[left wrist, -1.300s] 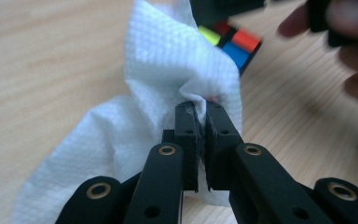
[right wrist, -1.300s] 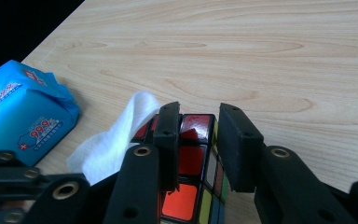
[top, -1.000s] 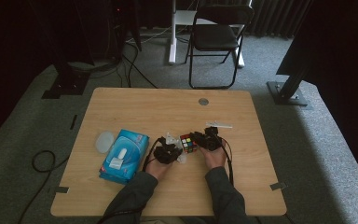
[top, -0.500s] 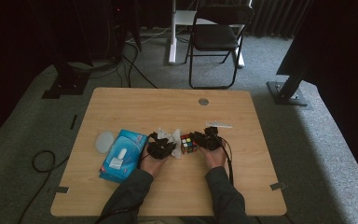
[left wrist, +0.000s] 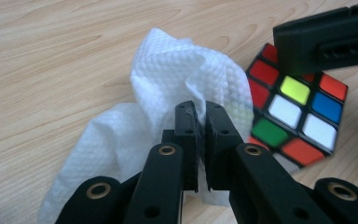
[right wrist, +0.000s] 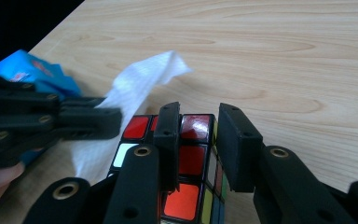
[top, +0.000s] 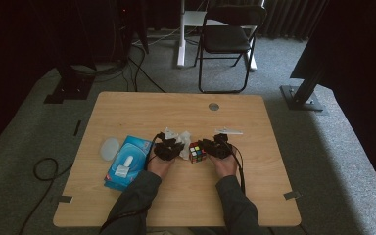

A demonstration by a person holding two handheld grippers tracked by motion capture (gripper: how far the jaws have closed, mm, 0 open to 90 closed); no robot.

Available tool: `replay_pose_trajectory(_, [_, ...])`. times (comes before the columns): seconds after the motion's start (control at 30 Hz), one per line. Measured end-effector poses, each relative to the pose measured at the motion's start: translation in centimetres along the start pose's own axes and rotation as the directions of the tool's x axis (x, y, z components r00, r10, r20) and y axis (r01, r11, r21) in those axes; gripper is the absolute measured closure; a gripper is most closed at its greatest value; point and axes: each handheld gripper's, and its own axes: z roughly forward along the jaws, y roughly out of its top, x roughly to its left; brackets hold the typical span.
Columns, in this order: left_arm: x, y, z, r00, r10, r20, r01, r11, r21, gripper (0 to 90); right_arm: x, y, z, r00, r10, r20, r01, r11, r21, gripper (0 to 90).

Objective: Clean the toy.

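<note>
wiping a puzzle cube with a tissue, one gripper steadying, the other rubbing

the puzzle cube (top: 197,152) is sitting near the table's (top: 127,110) middle, just toward the person's edge, and the right gripper (right wrist: 196,140) is clamping it, one jaw on the red top face and one on the side, apparently so it is not sliding under the wipe. at the cube's 9 o'clock the left gripper (left wrist: 200,122) is pinching a white tissue (left wrist: 186,79) between jaws closed almost together, bunching the sheet into a pad that is pressing against the cube's near face. farther out at 9 o'clock a blue tissue pack (top: 127,161) is lying within reach, probably the sheet's source, and a pale round lid (top: 110,148) is resting beside it.
</note>
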Motion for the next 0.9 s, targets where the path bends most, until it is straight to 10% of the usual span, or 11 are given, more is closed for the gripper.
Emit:
replay_pose_trajectory(0.23, [0.0,0.1,0.3,0.9997,-0.005,0.023,0.006,1.0,-0.001,85.8,0.4,-0.1,0.2,0.9986,-0.038,-0.037,0.039,0.999,0.012,69.7])
replay_pose_trajectory(0.9, [-1.7,-0.7,-0.1,0.9973,0.022,0.07,-0.022,0.9997,0.006,85.9,0.4,0.6,0.7,0.998,0.002,0.062,-0.003,1.0,0.017,52.7])
